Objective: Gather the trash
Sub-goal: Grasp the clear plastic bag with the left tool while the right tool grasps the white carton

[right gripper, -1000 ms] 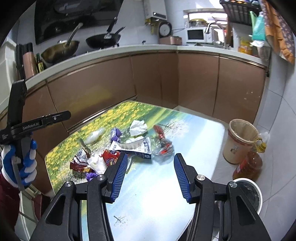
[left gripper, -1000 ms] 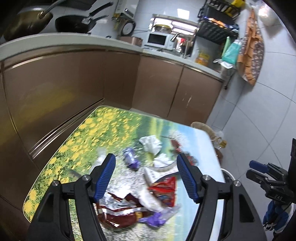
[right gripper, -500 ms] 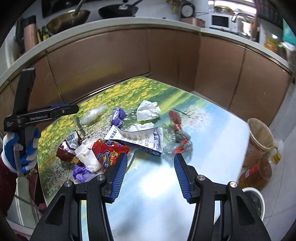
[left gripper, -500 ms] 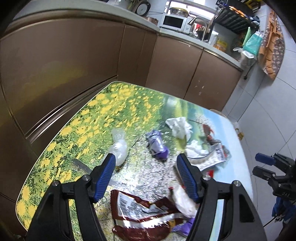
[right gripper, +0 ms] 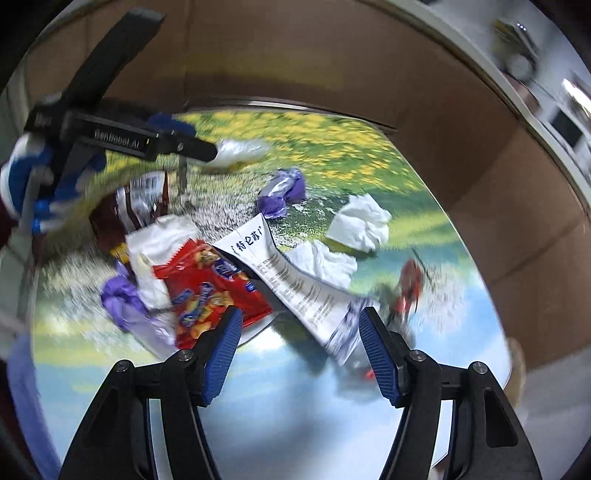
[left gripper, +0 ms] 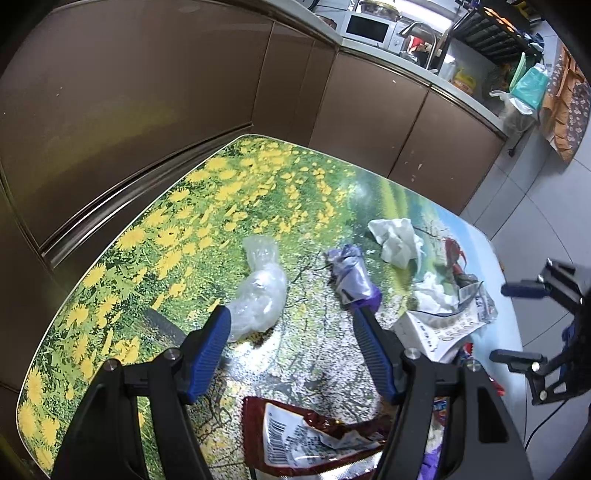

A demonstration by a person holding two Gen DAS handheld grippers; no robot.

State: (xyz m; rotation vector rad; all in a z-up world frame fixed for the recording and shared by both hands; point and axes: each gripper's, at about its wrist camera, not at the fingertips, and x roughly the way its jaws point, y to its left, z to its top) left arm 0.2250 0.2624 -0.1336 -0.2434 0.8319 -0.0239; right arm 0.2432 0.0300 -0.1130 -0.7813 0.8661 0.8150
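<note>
Trash lies scattered on a table with a flower-meadow print [left gripper: 207,206]. In the left wrist view, a crumpled clear plastic bag [left gripper: 260,295] lies just ahead of my open, empty left gripper [left gripper: 291,317], beside its left finger. A purple wrapper [left gripper: 352,277], a white tissue [left gripper: 397,240], a flattened white carton [left gripper: 443,328] and a dark red snack bag [left gripper: 314,439] lie around. My open, empty right gripper [right gripper: 299,321] hovers low over the white carton [right gripper: 295,284] and a red cracker bag [right gripper: 207,291]. The left gripper also shows in the right wrist view [right gripper: 184,147].
Brown kitchen cabinets [left gripper: 147,85] wrap the table's far and left sides. A counter with a microwave [left gripper: 369,26] runs above them. More tissues [right gripper: 360,221], a purple wrapper [right gripper: 282,192] and a red wrapper [right gripper: 410,284] lie on the table. Tiled floor [left gripper: 535,206] lies to the right.
Both grippers have dropped lower and closer to the table. The left one has moved forward toward the clear plastic bag. The right one has swung left over the carton and red bag.
</note>
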